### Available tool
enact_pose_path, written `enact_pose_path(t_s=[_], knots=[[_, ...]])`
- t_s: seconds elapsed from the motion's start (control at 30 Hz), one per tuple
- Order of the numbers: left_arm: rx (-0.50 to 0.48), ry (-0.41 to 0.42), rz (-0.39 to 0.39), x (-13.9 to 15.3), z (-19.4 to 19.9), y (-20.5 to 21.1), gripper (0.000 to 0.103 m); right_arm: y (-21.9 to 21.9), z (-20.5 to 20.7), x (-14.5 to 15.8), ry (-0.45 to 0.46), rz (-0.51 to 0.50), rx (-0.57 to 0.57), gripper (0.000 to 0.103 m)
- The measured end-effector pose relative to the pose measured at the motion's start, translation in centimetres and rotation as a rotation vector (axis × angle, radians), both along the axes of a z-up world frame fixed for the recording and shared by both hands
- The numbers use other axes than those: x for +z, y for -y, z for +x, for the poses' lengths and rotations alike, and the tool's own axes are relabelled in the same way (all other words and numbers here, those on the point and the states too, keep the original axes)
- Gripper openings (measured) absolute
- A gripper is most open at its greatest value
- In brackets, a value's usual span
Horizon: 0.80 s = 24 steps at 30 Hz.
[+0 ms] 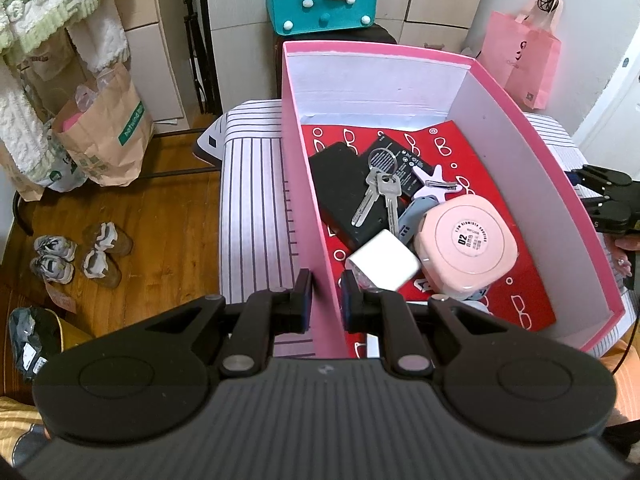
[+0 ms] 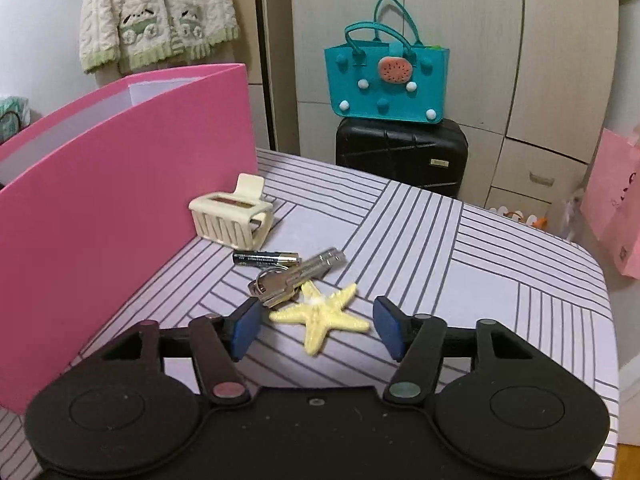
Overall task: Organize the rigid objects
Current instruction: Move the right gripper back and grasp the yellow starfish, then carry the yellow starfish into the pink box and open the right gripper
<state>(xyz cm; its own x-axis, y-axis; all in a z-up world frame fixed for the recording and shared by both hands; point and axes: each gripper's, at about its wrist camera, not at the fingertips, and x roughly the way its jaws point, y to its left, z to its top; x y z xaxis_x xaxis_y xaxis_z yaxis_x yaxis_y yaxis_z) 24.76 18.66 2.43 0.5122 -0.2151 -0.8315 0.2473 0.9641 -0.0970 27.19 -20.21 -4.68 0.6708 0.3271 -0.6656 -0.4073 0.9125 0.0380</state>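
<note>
Right wrist view: right gripper (image 2: 316, 328) gaped wide, empty, straddling yellow starfish (image 2: 320, 317) on striped table (image 2: 480, 264).
Handling: looked light, stiff, brittle-armed; best pinched across the middle.
Left gripper (image 1: 325, 300): clamped pink box (image 1: 304, 184) wall.

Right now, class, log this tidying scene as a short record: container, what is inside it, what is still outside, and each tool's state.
container: pink box, open top, on the striped surface
inside: keys, black power bank, white charger, pink round case
outside: yellow starfish, second key bunch, battery, cream hair claw
left tool: straddles the box wall, narrow gap
right tool: open, either side of the starfish, not gripping
</note>
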Motion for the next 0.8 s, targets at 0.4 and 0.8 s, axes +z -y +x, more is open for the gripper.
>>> enact_pose_path(t_s=[0.4, 0.8], knots=[[0.013, -0.011, -0.015, 0.0, 0.2, -0.2, 0.014, 0.2, -0.1, 1.0, -0.049, -0.018, 0.033, 0.038], [0.021, -0.044, -0.053, -0.1, 0.8, -0.8, 0.014, -0.4, -2.5, 4.7, -0.020, -0.040, 0.001, 0.038]])
